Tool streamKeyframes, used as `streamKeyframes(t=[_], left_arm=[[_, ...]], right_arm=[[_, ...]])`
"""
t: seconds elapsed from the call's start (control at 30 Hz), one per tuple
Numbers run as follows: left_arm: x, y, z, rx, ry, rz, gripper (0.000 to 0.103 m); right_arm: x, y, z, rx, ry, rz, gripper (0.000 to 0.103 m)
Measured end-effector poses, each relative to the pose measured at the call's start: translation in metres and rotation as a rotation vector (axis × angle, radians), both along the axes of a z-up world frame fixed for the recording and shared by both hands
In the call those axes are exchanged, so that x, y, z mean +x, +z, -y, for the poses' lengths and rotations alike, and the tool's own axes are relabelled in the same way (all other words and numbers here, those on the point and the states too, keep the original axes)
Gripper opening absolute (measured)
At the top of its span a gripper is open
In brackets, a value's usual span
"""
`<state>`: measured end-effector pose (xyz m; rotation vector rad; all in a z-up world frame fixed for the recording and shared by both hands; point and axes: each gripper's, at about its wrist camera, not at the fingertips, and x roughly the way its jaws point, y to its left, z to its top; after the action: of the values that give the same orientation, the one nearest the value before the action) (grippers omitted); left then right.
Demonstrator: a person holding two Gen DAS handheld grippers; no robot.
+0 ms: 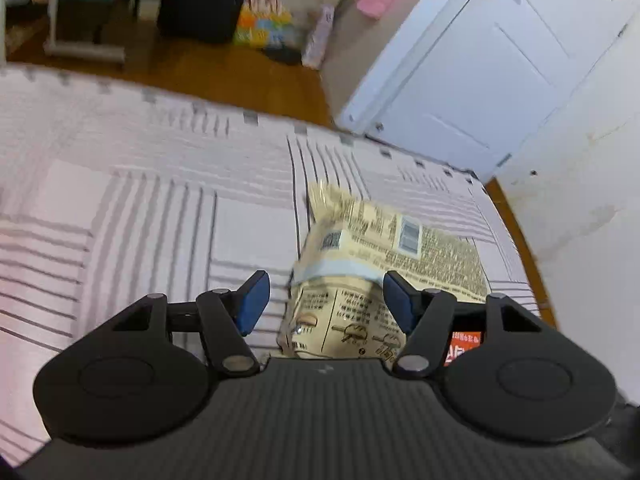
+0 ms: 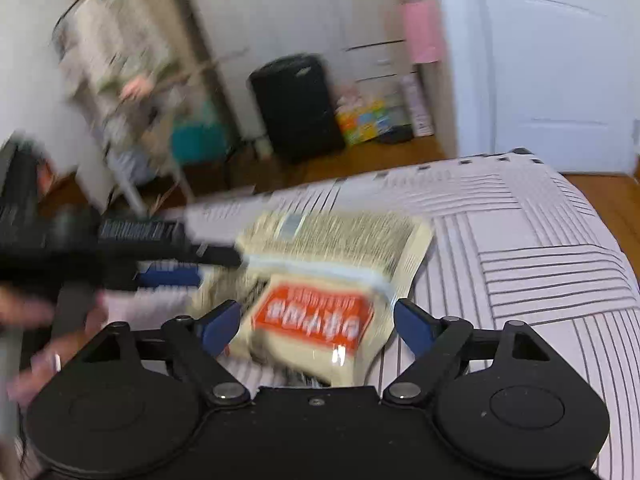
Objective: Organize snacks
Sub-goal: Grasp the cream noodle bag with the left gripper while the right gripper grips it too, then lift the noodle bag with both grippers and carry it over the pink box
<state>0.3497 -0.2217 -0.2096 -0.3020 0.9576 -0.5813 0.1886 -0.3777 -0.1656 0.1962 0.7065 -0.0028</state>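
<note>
Cream snack packet (image 1: 372, 248) lies near the mat's (image 1: 140, 200) far corner; fine print, barcodes, orange label (image 2: 316, 316) with unreadable white writing. Left claw (image 1: 326, 300) and right claw (image 2: 316, 326) both open, straddling the packet without pressing it.

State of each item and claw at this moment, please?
snack pack bundle: lying on the mat, taped together, sealed, not gripped
left claw: open, bundle between its fingers
right claw: open, astride the bundle
door: looks shut
mat: flat
</note>
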Motion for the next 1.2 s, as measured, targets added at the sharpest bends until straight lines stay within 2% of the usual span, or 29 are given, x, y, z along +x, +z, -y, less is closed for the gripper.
streamKeyframes(t=[0.1, 0.2, 0.27, 0.3, 0.4, 0.47, 0.53, 0.63, 0.77, 0.97, 1.2], left_arm=[[0.007, -0.017, -0.010, -0.090, 0.007, -0.048, 0.062], [0.006, -0.020, -0.008, -0.102, -0.019, -0.028, 0.059], [0.006, -0.024, -0.006, -0.116, -0.047, -0.027, 0.057], [0.005, -0.026, -0.008, -0.130, -0.050, -0.035, 0.056], [0.007, -0.030, -0.010, -0.163, -0.045, -0.073, 0.054], [0.006, -0.029, -0.007, -0.151, -0.060, -0.067, 0.053], [0.007, -0.029, -0.003, -0.147, -0.068, -0.072, 0.052], [0.007, -0.030, -0.001, -0.156, -0.078, -0.072, 0.048], [-0.001, -0.028, -0.002, -0.146, -0.075, -0.041, 0.047], [-0.006, -0.018, -0.007, -0.093, -0.084, -0.053, 0.047], [-0.019, -0.001, -0.009, -0.014, -0.085, -0.035, 0.047]], right_arm=[[0.004, -0.011, -0.013, -0.091, 0.042, -0.050, 0.090], [0.012, -0.023, -0.021, -0.152, 0.040, -0.075, 0.092], [0.015, -0.028, -0.027, -0.191, 0.036, -0.059, 0.099], [0.017, -0.029, -0.029, -0.194, 0.027, -0.053, 0.102], [0.021, -0.028, -0.038, -0.199, 0.009, -0.068, 0.103], [0.027, -0.028, -0.048, -0.189, 0.037, -0.070, 0.103], [0.029, -0.030, -0.056, -0.216, 0.023, -0.056, 0.103], [0.030, -0.031, -0.056, -0.201, 0.000, -0.051, 0.103], [0.033, -0.026, -0.066, -0.245, -0.010, -0.068, 0.100], [0.025, -0.025, -0.068, -0.208, 0.016, -0.050, 0.098], [0.022, -0.016, -0.074, -0.176, 0.010, -0.071, 0.098]])
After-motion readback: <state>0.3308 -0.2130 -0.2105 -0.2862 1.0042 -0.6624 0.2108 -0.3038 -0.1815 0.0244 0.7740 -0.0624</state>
